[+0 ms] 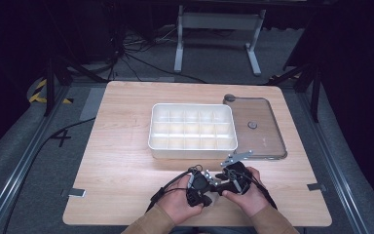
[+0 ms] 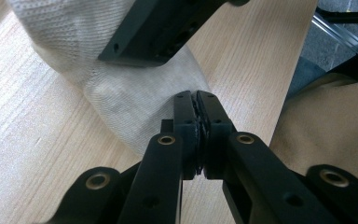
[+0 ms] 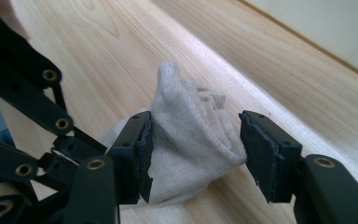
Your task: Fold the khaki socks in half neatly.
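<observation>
Sock (image 3: 193, 140) sits between right gripper's (image 3: 196, 154) spread jaws; left gripper's (image 2: 197, 135) jaws pressed together.

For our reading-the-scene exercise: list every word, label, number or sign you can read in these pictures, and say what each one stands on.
"4": a dark mark on the grey floor, left of the table.
A grey printed mark on the sock: too blurred to read.
Nothing to read on the white divided tray or the clear lid beside it.
</observation>
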A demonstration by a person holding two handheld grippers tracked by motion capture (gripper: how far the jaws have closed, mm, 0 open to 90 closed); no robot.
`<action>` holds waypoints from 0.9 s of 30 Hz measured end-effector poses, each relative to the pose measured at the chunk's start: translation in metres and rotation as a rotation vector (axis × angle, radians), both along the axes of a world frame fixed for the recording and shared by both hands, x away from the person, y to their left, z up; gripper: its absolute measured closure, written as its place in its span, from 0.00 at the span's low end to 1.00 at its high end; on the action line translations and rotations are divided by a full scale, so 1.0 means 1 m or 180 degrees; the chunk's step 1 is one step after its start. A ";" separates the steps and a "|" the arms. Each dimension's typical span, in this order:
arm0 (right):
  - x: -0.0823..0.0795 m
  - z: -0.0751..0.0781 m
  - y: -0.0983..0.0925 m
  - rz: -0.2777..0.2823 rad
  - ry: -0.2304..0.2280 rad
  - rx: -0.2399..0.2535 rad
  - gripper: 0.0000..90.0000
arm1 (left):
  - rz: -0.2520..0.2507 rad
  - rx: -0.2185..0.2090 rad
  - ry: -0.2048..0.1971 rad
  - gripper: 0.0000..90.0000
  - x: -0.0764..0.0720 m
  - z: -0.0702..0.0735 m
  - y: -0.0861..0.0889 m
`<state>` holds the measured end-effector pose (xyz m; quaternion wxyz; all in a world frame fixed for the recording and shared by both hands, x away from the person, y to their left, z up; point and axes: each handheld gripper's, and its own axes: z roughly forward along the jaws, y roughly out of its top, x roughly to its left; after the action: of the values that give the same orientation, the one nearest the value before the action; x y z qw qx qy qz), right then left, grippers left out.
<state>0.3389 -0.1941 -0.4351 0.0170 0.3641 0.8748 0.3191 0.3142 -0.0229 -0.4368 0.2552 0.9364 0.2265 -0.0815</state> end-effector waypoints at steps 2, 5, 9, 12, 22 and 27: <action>0.001 -0.002 0.001 -0.0017 0.0045 0.0005 0.51 | -0.0024 -0.0020 -0.0026 0.97 0.000 -0.001 0.000; 0.002 -0.005 0.001 0.0007 0.0105 0.0044 0.53 | -0.0034 0.0008 -0.0016 0.97 0.001 0.000 0.000; 0.006 -0.010 -0.003 -0.0057 0.0275 0.0171 0.53 | -0.0035 0.0007 -0.0016 0.97 0.001 -0.001 0.000; 0.007 -0.011 -0.003 -0.0056 0.0320 0.0206 0.54 | -0.0036 0.0014 -0.0017 0.97 0.001 -0.001 0.000; 0.009 -0.015 -0.005 -0.0048 0.0452 0.0349 0.58 | -0.0024 0.0017 -0.0018 0.98 0.001 -0.001 0.000; 0.009 -0.016 -0.006 -0.0058 0.0512 0.0425 0.59 | -0.0041 0.0022 -0.0021 0.98 0.001 -0.001 -0.001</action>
<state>0.3483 -0.2001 -0.4515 -0.0748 0.3968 0.8468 0.3463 0.3155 -0.0234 -0.4378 0.2522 0.9390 0.2199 -0.0792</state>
